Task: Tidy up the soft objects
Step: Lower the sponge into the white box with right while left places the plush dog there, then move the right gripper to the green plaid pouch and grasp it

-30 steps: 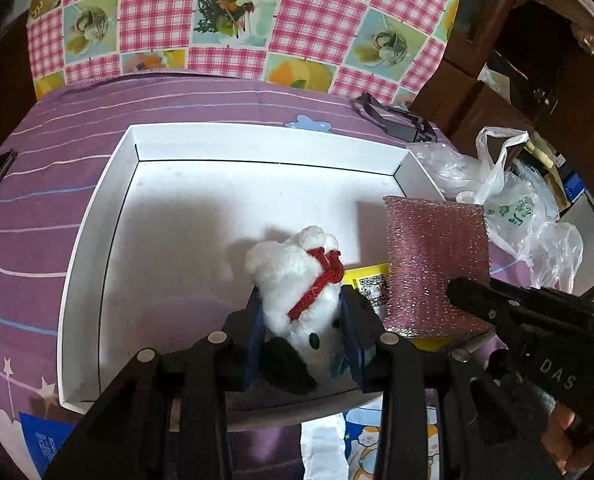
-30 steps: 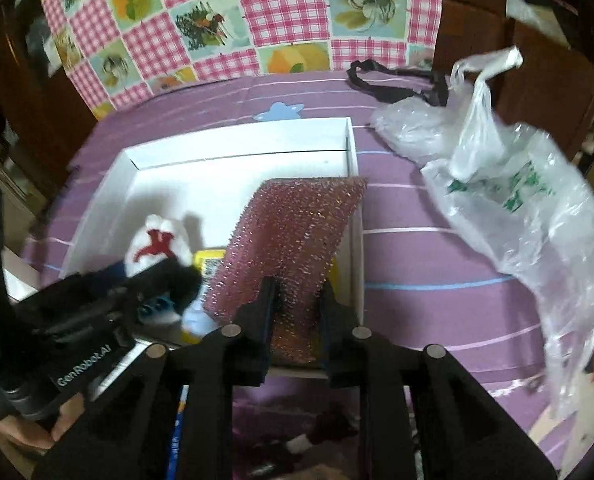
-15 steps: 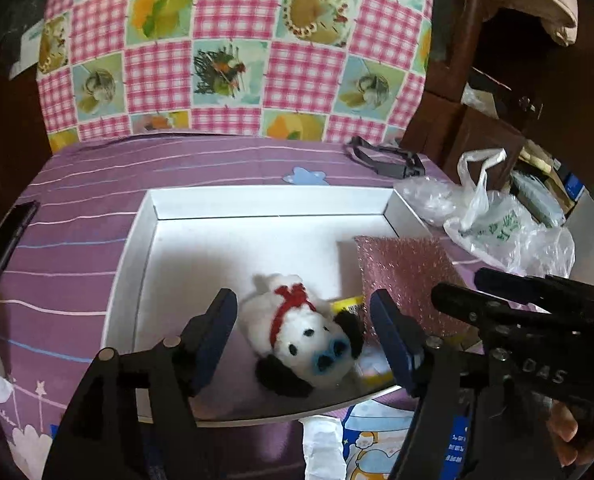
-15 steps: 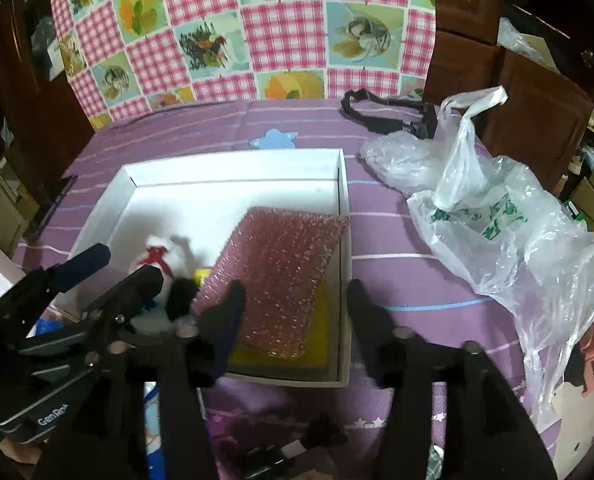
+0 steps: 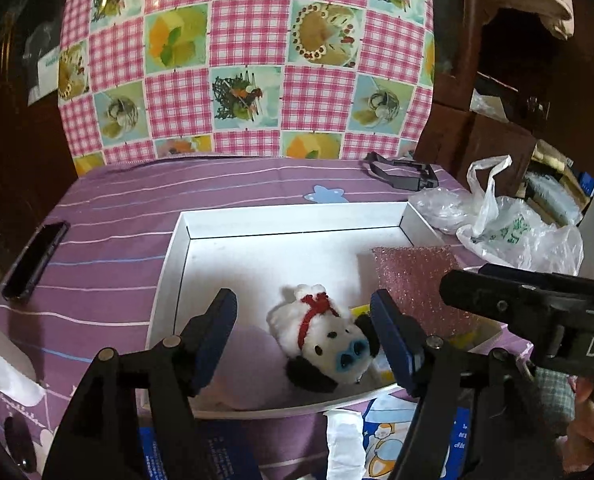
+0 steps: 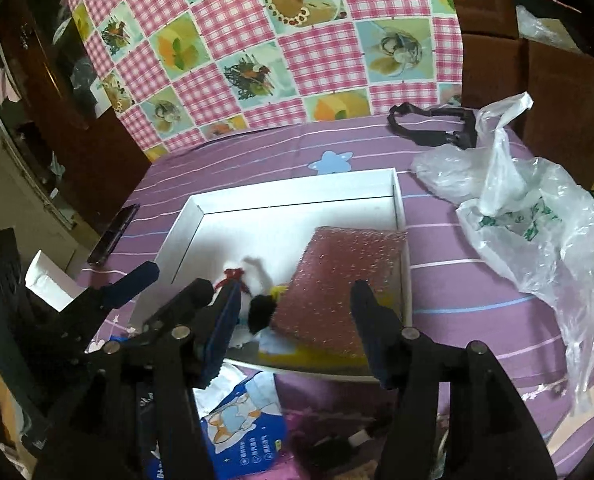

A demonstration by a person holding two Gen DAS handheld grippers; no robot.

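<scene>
A white plush dog (image 5: pixel 325 336) with a red scarf lies in the near part of a white box (image 5: pixel 293 216). A pink glittery sponge (image 5: pixel 421 280) with a yellow underside lies in the box's right part, leaning on the right wall. My left gripper (image 5: pixel 303 340) is open and empty, its jaws either side of the dog without touching it. My right gripper (image 6: pixel 295 320) is open and empty, just in front of the sponge (image 6: pixel 337 280). The dog (image 6: pixel 253 300) is partly hidden behind the right gripper's left finger (image 6: pixel 223 320). The box (image 6: pixel 297 188) sits on a purple striped cloth.
A black phone (image 5: pixel 33 260) lies left of the box. Crumpled plastic bags (image 6: pixel 537 220) lie to the right, a black strap (image 6: pixel 429 128) behind them. A blue printed packet (image 6: pixel 233 420) lies at the near edge. A pink checked cloth (image 5: pixel 249 60) hangs behind.
Both grippers have opened and pulled back. The left let go of the plush dog, the right let go of the pink sponge; both now lie in the box.
</scene>
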